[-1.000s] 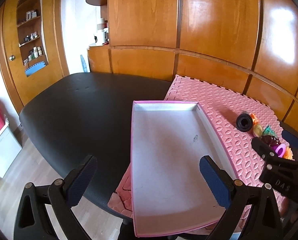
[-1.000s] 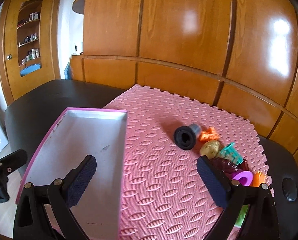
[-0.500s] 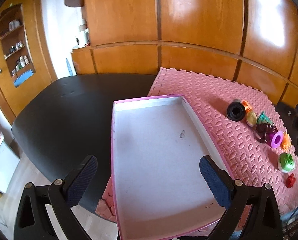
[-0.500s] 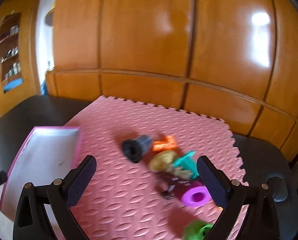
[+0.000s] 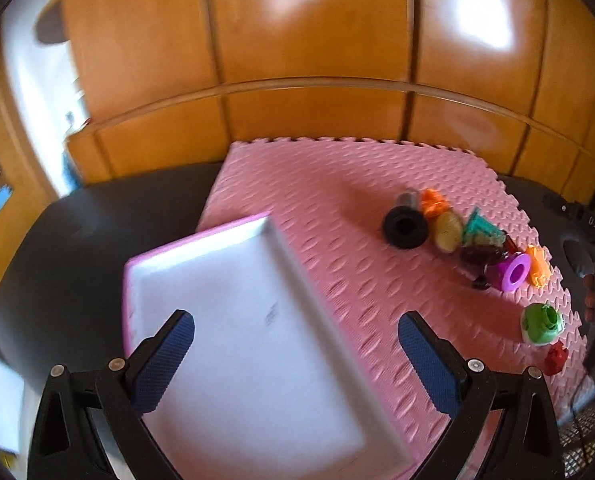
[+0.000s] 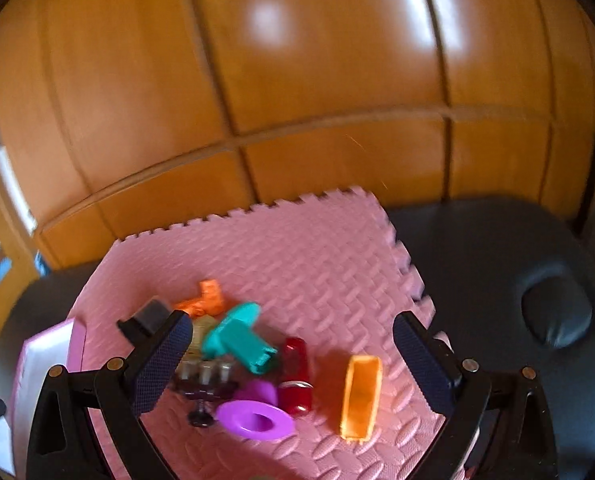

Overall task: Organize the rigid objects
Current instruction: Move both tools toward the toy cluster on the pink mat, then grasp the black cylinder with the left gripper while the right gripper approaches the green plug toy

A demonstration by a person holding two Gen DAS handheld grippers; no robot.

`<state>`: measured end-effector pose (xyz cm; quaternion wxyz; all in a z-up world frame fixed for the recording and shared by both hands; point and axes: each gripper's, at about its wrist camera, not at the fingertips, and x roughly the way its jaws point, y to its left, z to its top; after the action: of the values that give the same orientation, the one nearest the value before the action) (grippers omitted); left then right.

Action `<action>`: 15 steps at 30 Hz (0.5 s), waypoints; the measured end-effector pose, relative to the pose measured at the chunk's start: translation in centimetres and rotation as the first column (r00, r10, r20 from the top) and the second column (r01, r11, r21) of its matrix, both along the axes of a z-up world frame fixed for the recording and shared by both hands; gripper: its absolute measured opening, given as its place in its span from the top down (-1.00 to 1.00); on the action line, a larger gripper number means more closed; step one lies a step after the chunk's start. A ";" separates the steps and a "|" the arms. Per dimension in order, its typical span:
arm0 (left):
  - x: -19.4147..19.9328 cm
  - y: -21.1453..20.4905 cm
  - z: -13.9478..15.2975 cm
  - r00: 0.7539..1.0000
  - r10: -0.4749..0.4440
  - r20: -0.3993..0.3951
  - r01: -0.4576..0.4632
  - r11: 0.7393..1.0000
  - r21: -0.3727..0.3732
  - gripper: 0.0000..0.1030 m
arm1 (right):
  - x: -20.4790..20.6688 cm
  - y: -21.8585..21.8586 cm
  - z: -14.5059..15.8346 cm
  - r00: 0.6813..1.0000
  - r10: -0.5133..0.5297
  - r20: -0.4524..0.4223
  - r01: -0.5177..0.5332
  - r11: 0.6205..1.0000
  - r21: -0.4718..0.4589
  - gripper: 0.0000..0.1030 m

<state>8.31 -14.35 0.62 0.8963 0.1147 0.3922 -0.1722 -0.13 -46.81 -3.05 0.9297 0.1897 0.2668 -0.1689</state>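
A pink-rimmed tray point(image 5: 201, 240) with a bare grey floor lies at the left of the pink foam mat point(image 5: 337, 184). My left gripper point(image 5: 297, 356) hangs open above the tray, holding nothing. To its right, small plastic parts lie in a row: a black spool point(image 5: 403, 226), a purple ring point(image 5: 513, 272), a green piece point(image 5: 541, 324) and a red piece point(image 5: 556, 357). My right gripper point(image 6: 289, 360) is open over this cluster, above a teal part point(image 6: 235, 334), a purple ring point(image 6: 255, 418), a red cylinder point(image 6: 295, 376) and an orange trough point(image 6: 361, 394). Its left finger hides part of the black spool point(image 6: 145, 318).
The mat lies on a black padded table point(image 6: 497, 264) with a dimple point(image 6: 555, 314) at the right. Wooden wall panels point(image 5: 317, 40) stand close behind. The other gripper point(image 5: 585, 220) and a hand show at the right edge of the left wrist view. Both views are motion-blurred.
Both grippers swung to the right. The right one now hangs over the toy cluster, and the tray has slid to the left edge of its view. Neither pair of jaws moved.
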 end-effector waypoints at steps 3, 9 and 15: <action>1.9 -3.1 -0.4 0.998 -0.063 -0.015 0.063 0.998 0.026 -0.90 | -0.2 -0.5 0.2 1.000 -0.009 0.010 0.009 1.000 0.017 -0.98; 5.7 -7.9 -1.3 0.987 -0.137 -0.086 0.138 0.990 0.009 -0.71 | 0.0 -0.5 0.2 1.000 0.012 0.007 -0.012 0.999 0.048 -0.98; 8.9 -12.6 -2.9 0.972 -0.197 -0.125 0.202 0.979 0.024 -0.71 | 0.0 -0.4 0.4 1.000 0.017 0.010 -0.017 0.999 0.050 -0.98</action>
<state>17.23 -26.97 -2.25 0.8467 0.1593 0.4357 -0.2607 -0.10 -47.17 -2.64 0.9272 0.2116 0.2683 -0.1533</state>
